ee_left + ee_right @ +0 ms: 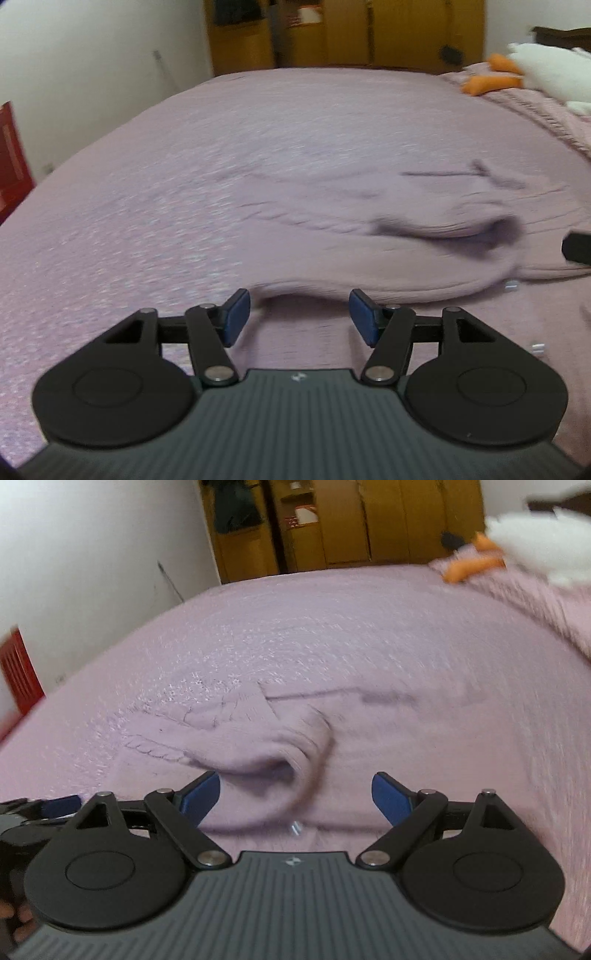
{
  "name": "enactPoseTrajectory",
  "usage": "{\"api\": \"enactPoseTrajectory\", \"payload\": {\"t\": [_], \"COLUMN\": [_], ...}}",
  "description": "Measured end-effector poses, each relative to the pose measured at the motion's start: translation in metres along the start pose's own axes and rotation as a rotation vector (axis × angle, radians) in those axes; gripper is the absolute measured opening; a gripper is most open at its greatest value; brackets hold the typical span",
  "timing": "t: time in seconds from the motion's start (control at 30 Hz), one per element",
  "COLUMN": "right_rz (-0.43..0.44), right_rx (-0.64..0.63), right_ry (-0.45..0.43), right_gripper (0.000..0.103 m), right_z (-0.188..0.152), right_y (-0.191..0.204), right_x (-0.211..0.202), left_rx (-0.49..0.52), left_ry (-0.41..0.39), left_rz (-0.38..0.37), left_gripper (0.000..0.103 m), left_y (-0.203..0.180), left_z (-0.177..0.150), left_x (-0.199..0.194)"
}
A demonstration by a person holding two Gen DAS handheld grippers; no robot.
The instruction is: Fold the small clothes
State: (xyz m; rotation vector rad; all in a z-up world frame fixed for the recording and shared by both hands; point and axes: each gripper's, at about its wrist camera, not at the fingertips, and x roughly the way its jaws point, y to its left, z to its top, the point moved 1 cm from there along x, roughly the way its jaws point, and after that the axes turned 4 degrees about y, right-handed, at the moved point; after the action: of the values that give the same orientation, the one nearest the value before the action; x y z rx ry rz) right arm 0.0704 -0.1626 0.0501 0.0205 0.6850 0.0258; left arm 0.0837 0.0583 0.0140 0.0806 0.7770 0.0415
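1. A pale pink knit sweater (388, 236) is lying crumpled on the matching pink bedspread, near the front edge.
2. Its cable-knit sleeve (162, 751) is stretching left, while a ribbed fold (295, 746) is curling up mid-garment.

The pink cable-knit sweater (388, 236) is soft, matt wool-like cloth on the bed's nubbly mauve woven cover (184, 166). Each hand-held gripper (299, 317) has matt black plastic arms, dull metal rivets and blue rubbery-looking pads (388, 797). The tan wardrobe (332, 33) at the far edge looks like smooth wood.
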Motion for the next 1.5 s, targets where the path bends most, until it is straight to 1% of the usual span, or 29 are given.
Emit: {"api": "enactPoseTrajectory", "payload": {"t": [0.1, 0.2, 0.27, 0.37, 0.43, 0.47, 0.5, 0.53, 0.6, 0.63, 0.73, 0.83, 0.93, 0.97, 1.07, 1.1, 1.13, 1.17, 1.23, 1.33, 1.4, 1.5], "right_rz": [0.023, 0.023, 0.006, -0.032, -0.06, -0.064, -0.075, -0.078, -0.073, -0.089, -0.106, -0.128, -0.161, -0.169, -0.194, -0.174, -0.157, -0.142, -0.128, -0.098, -0.092, -0.06], "right_rx": [-0.135, -0.224, -0.241, -0.236, -0.228, -0.221, -0.212, -0.195, -0.14, -0.113, -0.015, 0.079, 0.136, 0.152, 0.205, 0.228, 0.251, 0.265, 0.289, 0.312, 0.319, 0.304], "right_ry": [0.015, 0.058, 0.082, 0.118, 0.113, 0.102, 0.093, 0.083, 0.048, 0.025, -0.042, -0.08, -0.083, -0.066, 0.025, 0.052, 0.048, 0.022, 0.004, -0.025, -0.011, 0.0], "right_gripper": [0.092, 0.087, 0.085, 0.073, 0.049, 0.04, 0.022, 0.018, 0.015, 0.013, 0.012, 0.009, 0.009, 0.009, 0.012, 0.018, 0.026, 0.033, 0.059, 0.069, 0.072, 0.072], "right_z": [0.014, 0.019, 0.019, 0.014, 0.012, 0.012, 0.014, 0.016, 0.02, 0.022, 0.029, 0.028, 0.015, 0.008, -0.015, -0.023, -0.029, -0.033, -0.035, -0.04, -0.045, -0.054], "right_y": [0.037, 0.06, 0.064, 0.062, 0.056, 0.051, 0.046, 0.041, 0.024, 0.016, -0.018, -0.057, -0.092, -0.103, -0.127, -0.134, -0.139, -0.142, -0.145, -0.151, -0.147, -0.144], "right_x": [0.022, 0.05, 0.068, 0.09, 0.097, 0.096, 0.094, 0.091, 0.078, 0.07, 0.044, 0.024, 0.013, 0.012, 0.025, 0.028, 0.027, 0.023, 0.013, -0.007, -0.017, -0.046], "left_rx": [-0.043, -0.076, -0.091, -0.103, -0.093, -0.088, -0.087, -0.09, -0.096, -0.098, -0.092, -0.084, -0.089, -0.089, -0.089, -0.09, -0.089, -0.088, -0.085, -0.083, -0.081, -0.059], "left_ry": [0.006, 0.031, 0.041, 0.031, 0.027, 0.025, 0.025, 0.026, 0.026, 0.027, 0.028, 0.03, 0.034, 0.035, 0.037, 0.037, 0.038, 0.039, 0.043, 0.052, 0.063, 0.074], "left_rz": [0.04, 0.051, 0.053, 0.045, 0.051, 0.055, 0.057, 0.059, 0.062, 0.063, 0.07, 0.076, 0.077, 0.077, 0.077, 0.077, 0.077, 0.077, 0.077, 0.078, 0.077, 0.078], "left_gripper": [0.061, 0.061, 0.061, 0.062, 0.062, 0.062, 0.062, 0.062, 0.062, 0.062, 0.062, 0.062, 0.062, 0.062, 0.062, 0.062, 0.063, 0.063, 0.063, 0.064, 0.064, 0.064], "left_y": [0.016, 0.027, 0.033, 0.038, 0.037, 0.036, 0.036, 0.036, 0.032, 0.033, 0.031, 0.029, 0.029, 0.029, 0.028, 0.029, 0.03, 0.03, 0.03, 0.031, 0.032, 0.034], "left_z": [0.001, 0.0, -0.004, -0.008, -0.009, -0.009, -0.009, -0.008, -0.008, -0.007, -0.007, -0.006, -0.005, -0.005, -0.005, -0.005, -0.006, -0.006, -0.006, -0.006, -0.006, -0.009], "left_x": [0.01, 0.021, 0.027, 0.029, 0.03, 0.03, 0.029, 0.03, 0.03, 0.03, 0.032, 0.034, 0.034, 0.034, 0.035, 0.034, 0.034, 0.034, 0.034, 0.032, 0.03, 0.021]}}
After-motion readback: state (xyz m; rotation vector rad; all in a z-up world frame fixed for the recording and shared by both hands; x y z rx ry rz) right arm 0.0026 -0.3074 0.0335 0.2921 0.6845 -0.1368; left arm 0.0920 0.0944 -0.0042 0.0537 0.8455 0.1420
